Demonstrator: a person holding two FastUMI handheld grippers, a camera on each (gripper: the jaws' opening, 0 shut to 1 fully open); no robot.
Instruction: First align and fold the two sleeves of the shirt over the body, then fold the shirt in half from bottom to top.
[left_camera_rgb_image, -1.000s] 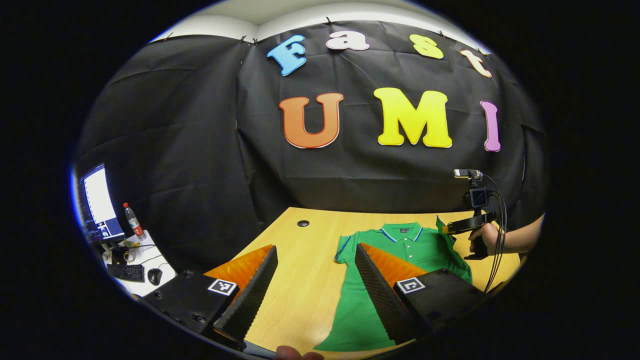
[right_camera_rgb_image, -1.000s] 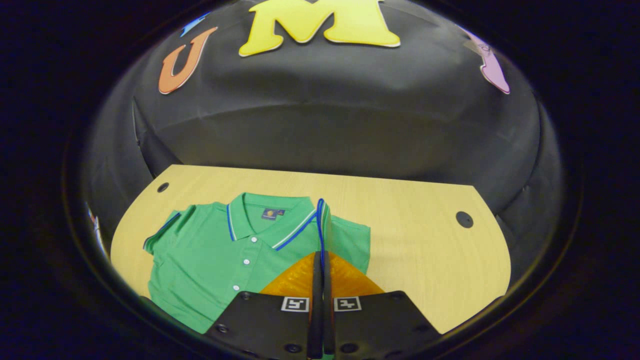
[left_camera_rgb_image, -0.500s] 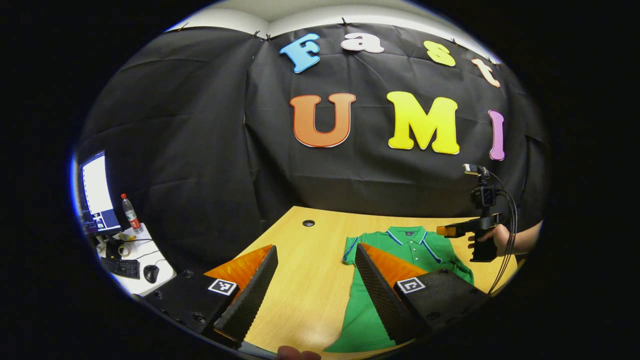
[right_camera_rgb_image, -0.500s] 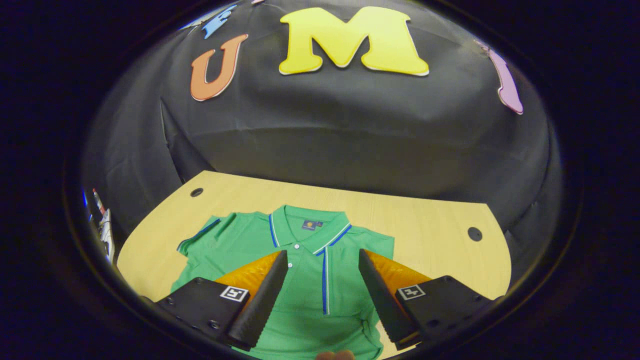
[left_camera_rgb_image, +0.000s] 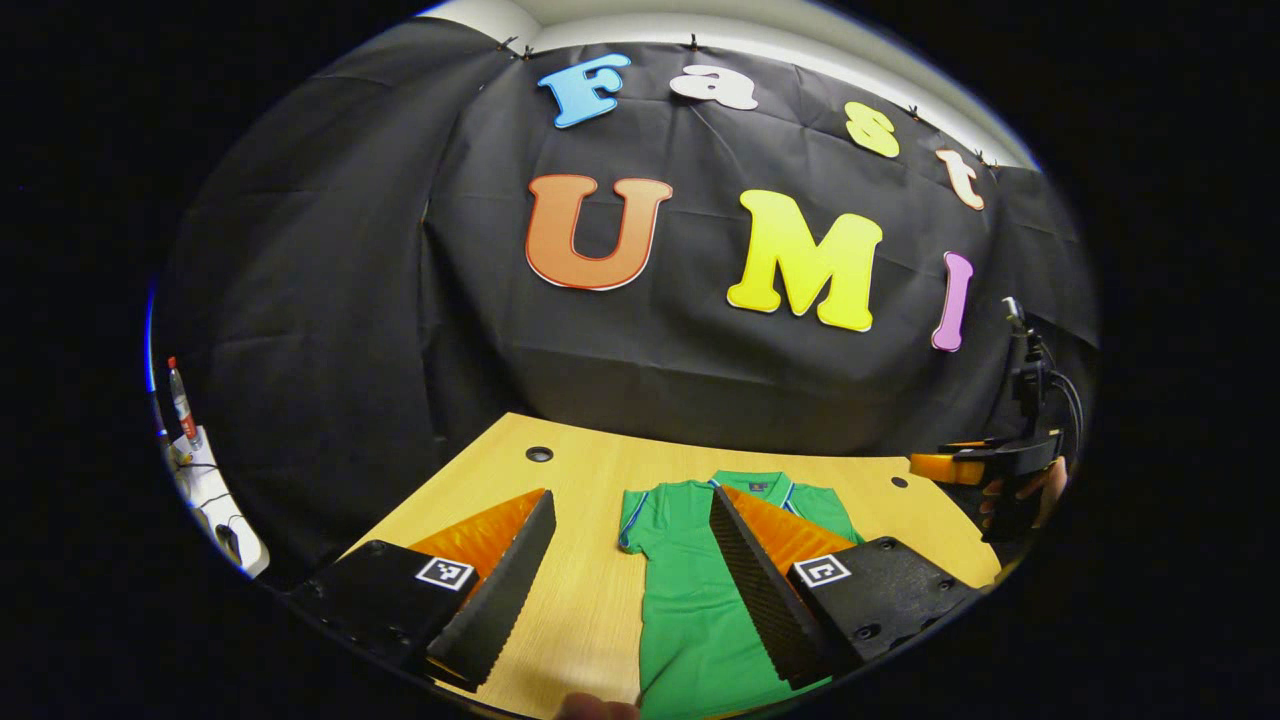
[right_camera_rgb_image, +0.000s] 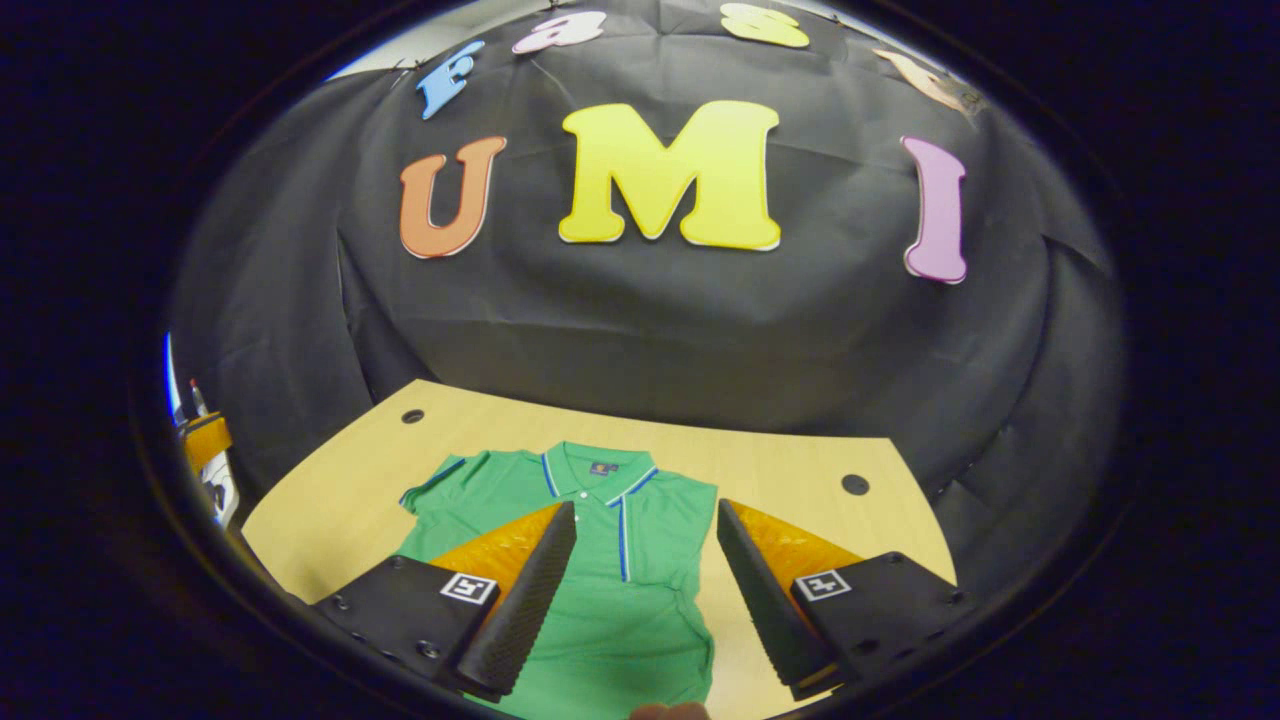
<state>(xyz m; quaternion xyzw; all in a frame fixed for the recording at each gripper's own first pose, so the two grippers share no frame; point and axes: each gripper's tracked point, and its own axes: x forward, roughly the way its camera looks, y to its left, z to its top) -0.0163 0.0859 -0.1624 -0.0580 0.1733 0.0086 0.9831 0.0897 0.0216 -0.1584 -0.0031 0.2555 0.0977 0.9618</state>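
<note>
Right gripper view, green shirt (right_camera_rgb_image: 590, 560) flat on bench (right_camera_rgb_image: 330, 500), collar pointing away, length running toward camera, right hand-held gripper (right_camera_rgb_image: 640, 575) spread open above it, clamped on sleeve a second ago, left hand-held gripper (left_camera_rgb_image: 625, 560) open.

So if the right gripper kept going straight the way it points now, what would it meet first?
Probably the green polo shirt on the wooden table: the open right gripper frames its blue-trimmed placket. Depth is unclear, so it might pass above.
</note>
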